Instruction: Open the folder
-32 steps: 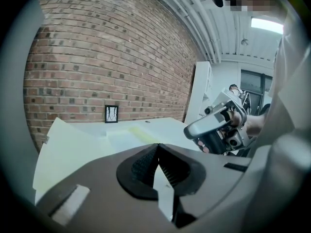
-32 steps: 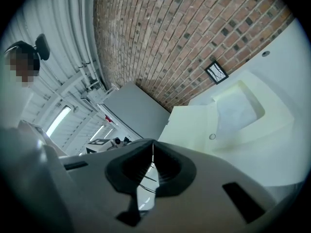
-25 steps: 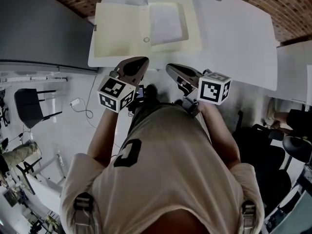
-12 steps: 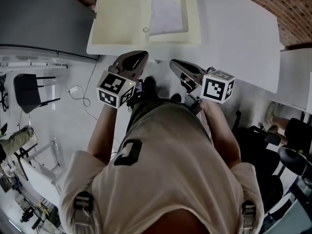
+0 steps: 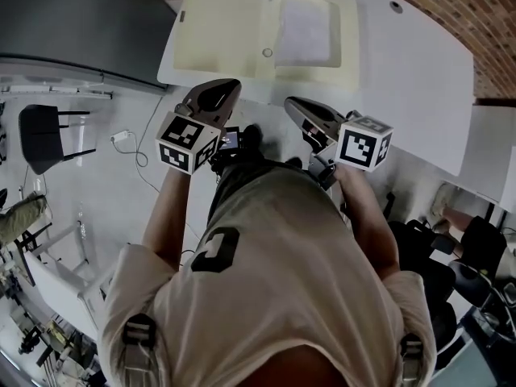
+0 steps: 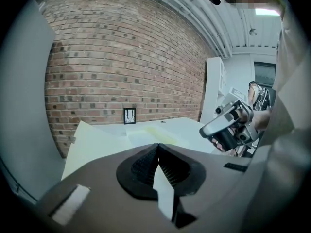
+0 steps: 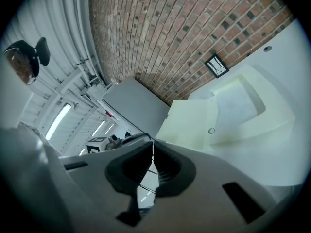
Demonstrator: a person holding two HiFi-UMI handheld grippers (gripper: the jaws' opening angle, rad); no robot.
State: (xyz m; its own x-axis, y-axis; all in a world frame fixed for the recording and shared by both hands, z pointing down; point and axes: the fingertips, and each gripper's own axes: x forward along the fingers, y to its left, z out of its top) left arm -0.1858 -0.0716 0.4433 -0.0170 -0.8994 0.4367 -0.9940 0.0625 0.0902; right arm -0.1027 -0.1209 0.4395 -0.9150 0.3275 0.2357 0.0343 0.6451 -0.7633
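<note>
A cream folder (image 5: pixel 234 35) lies spread open on the white table (image 5: pixel 411 71), with a pale sheet (image 5: pixel 305 29) in its right-hand half. A person in a beige shirt (image 5: pixel 274 264) holds two grippers at the table's near edge. The left gripper (image 5: pixel 219 93) and right gripper (image 5: pixel 297 108) hang side by side, clear of the folder. The head view shows them only from above. Each gripper's own view shows its jaws pressed together with nothing between them. Only the left gripper view takes in the small black frame (image 6: pixel 129 115) on the brick wall (image 6: pixel 121 57). Only the right gripper view catches the ceiling strip lights (image 7: pixel 60 118). The dark chair (image 5: pixel 44 135) on the floor appears in the head view alone.
</note>
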